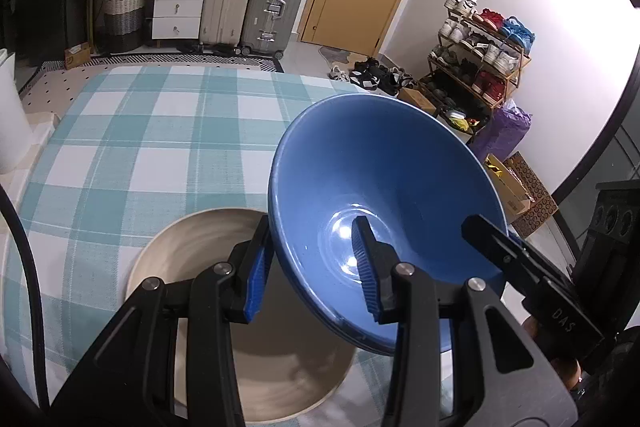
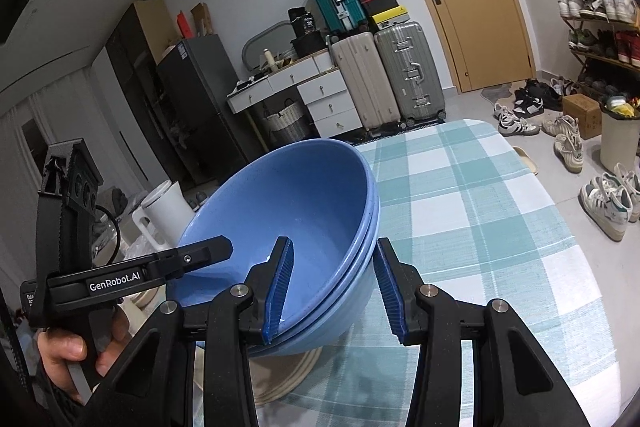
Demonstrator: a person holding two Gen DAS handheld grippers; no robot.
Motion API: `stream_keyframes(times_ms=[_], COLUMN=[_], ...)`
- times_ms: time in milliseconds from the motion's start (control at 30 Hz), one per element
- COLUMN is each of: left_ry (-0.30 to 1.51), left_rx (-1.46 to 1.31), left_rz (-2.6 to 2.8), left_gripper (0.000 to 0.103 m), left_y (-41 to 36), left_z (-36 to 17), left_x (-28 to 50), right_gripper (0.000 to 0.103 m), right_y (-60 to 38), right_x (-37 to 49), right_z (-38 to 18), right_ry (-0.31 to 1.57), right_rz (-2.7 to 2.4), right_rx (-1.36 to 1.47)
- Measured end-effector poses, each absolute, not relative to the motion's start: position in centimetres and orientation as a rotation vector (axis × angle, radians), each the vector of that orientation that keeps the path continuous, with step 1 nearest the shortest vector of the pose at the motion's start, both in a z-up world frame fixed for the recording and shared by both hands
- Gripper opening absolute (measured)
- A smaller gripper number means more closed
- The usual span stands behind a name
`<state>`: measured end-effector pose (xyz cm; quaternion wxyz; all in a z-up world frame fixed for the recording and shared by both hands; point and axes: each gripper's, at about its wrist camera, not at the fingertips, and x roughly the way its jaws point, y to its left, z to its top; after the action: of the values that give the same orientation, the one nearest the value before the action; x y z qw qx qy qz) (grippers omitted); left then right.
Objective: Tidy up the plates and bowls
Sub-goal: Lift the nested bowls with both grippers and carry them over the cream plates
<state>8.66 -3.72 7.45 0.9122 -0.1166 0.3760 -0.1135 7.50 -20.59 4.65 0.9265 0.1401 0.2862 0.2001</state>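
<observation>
A stack of nested blue bowls (image 1: 400, 163) (image 2: 296, 195) hangs tilted above the table, held from two sides. My left gripper (image 1: 311, 227) is shut on the rim nearest it, one pad outside the wall and one inside. At the opposite rim my right gripper (image 2: 334, 243) is shut on the bowls the same way. Each gripper shows in the other's view: the right gripper (image 1: 492, 239) reaches in from the right, and the left gripper (image 2: 200, 255) from the left, in a person's hand (image 2: 68, 351). A beige plate (image 1: 192, 247) (image 2: 288, 383) lies on the cloth beneath the bowls.
The table (image 1: 140, 147) (image 2: 480, 207) carries a teal and white checked cloth. A white bin (image 2: 168, 211) stands by its left side. Suitcases (image 1: 256, 3), drawers, a shoe rack (image 1: 480, 59) and loose shoes (image 2: 604, 203) are on the floor beyond.
</observation>
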Motion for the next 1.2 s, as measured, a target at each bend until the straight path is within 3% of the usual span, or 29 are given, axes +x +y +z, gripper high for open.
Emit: stream_keyframes(times_ms=[467,1200], left_ry=[0.748,0.787], left_rx=[-0.24,-0.284], left_rz=[-0.149,-0.088], left_gripper=[0.036,0.036], left_y=[1.4,6.6], left_z=[8.1,2.7], left_x=[6.7,7.8], right_gripper=[0.044,0.044], right_y=[-16.1,-10.4], right_x=[7.6,9.3], right_z=[5.4,2.0], right_ry=[0.591,0.681], right_rz=[0.479,0.535], right_rx=[0.26,0.197])
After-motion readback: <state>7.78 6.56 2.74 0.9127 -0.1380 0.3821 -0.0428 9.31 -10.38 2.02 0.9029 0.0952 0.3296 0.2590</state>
